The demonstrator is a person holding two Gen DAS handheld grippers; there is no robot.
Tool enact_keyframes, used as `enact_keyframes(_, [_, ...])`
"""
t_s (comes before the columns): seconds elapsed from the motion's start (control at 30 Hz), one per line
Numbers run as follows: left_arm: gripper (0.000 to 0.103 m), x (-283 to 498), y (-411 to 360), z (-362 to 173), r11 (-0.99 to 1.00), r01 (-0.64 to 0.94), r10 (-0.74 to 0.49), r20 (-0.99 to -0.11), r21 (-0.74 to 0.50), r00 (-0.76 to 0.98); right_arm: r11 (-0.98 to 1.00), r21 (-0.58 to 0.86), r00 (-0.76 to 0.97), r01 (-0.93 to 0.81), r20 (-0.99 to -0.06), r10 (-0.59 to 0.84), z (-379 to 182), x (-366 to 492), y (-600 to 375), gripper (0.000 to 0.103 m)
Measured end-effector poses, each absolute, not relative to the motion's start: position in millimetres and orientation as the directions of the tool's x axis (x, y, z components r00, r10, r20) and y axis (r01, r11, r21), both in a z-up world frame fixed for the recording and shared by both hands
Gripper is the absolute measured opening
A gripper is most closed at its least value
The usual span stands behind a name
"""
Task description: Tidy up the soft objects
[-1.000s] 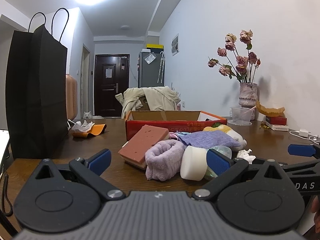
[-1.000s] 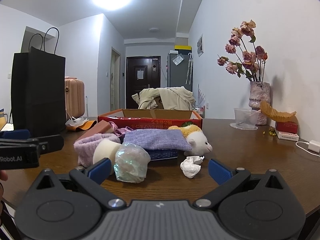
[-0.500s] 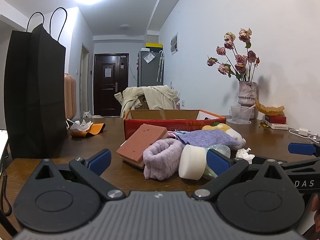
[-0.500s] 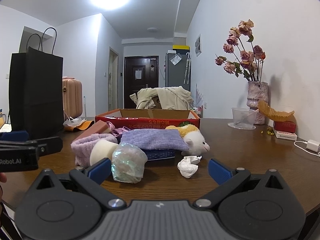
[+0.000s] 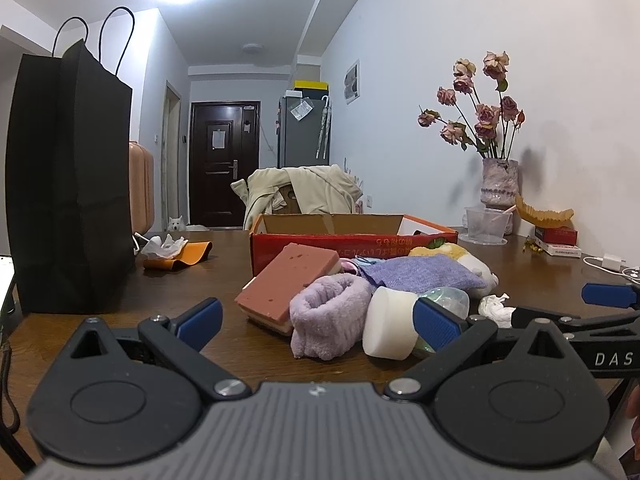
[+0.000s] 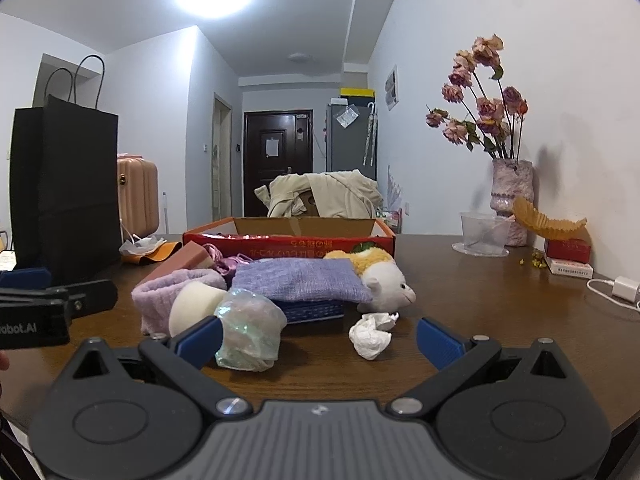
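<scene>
Brown tabletop (image 6: pixel 480 300) carries a heap of soft things before a red cardboard box (image 6: pixel 288 236), and both tools hover short of it with jaws spread wide, gripping nothing. Ahead of the left gripper (image 5: pixel 316 320), between its blue pads, sit a lilac fleece roll (image 5: pixel 324 320) and a white foam puff (image 5: pixel 390 330); between the right gripper (image 6: pixel 320 338) pads lie a crinkled plastic bundle (image 6: pixel 250 330) and a crumpled tissue (image 6: pixel 370 334)

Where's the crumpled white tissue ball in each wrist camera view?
Left wrist: crumpled tissue ball sits right of centre, beyond the left gripper.
Right wrist: it lies near centre, between the open right gripper fingers.
Shared landmark: the red cardboard box behind the pile.
</scene>
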State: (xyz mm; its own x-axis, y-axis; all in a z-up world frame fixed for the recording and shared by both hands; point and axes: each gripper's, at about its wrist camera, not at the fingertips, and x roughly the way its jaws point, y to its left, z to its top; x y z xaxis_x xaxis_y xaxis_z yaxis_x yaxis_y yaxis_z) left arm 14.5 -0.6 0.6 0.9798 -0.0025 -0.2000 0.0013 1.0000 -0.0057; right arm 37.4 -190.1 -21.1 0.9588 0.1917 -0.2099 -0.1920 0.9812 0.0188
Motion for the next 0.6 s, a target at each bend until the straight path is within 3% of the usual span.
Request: enact_keyframes(0.6, [0.103,54,-13,20,0.998,0.053,-0.059,-0.235,-0.034,0.970,0.979,0.055,0.952,-0.198,-0.229,0.205,-4,70,-211,0.101])
